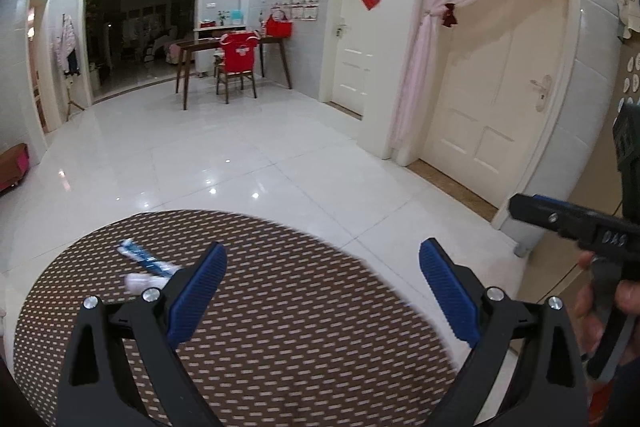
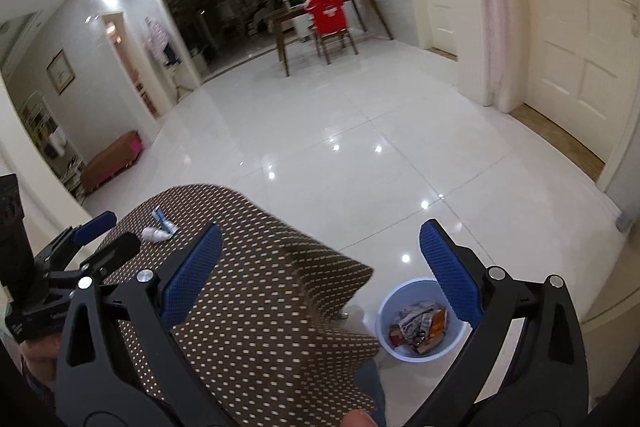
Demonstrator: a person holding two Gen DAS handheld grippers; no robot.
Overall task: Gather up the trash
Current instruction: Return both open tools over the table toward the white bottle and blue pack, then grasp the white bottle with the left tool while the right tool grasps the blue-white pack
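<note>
Blue-and-white wrapper (image 1: 142,259) with a crumpled white wad (image 1: 145,283) at its near end lies at ten o'clock on the dotted tablecloth (image 1: 280,307); print blurred, unreadable; left gripper (image 1: 322,291) spread wide, empty; right gripper (image 2: 320,275) wide too; bin (image 2: 420,319) at five o'clock, half hidden by a finger

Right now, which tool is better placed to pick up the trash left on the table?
Left. The left tool is open over the table, close to the blue wrapper and white crumpled paper. The right tool sits nearer the bin.
</note>
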